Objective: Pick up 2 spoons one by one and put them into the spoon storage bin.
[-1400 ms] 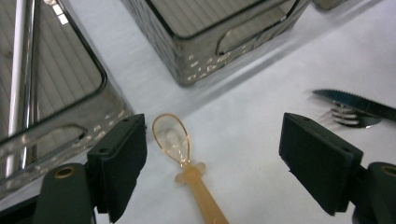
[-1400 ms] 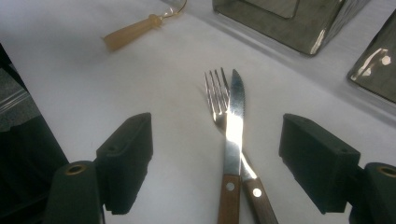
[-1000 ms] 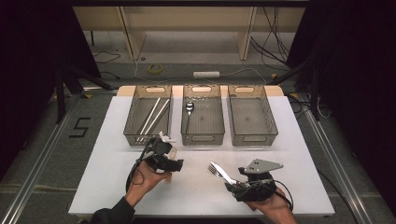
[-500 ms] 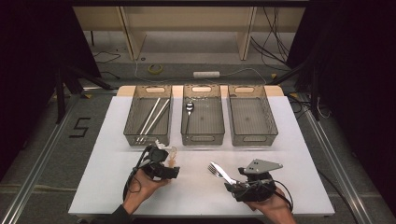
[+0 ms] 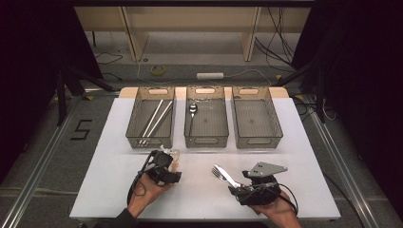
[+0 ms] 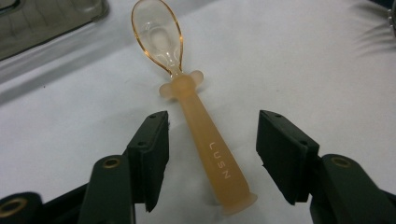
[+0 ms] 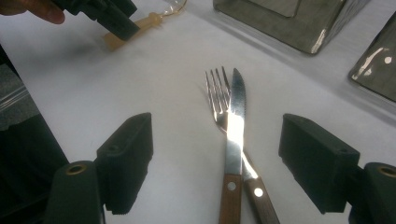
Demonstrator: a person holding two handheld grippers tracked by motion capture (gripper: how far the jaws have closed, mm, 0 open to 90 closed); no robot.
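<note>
While both tools rest low on the white surface (image 5: 109, 190):
Right tool (image 7: 217, 163): jaws wide, knife (image 7: 236, 121) and fork (image 7: 218, 93) lying between, untouched.
Left tool (image 6: 212, 154): jaws just narrowing, amber spoon (image 6: 196, 121) handle between, unpinched.

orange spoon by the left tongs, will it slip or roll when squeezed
The orange spoon looks like light plastic, so it probably lifts easily. Its smooth, rounded handle might squirt sideways between the left tongs, whose jaws have just been closing around it. The small side nubs likely stop rolling.

You look down from above the table (image 5: 114, 142); both gripper views sit low and close, sharing the orange spoon (image 6: 205, 144).
</note>
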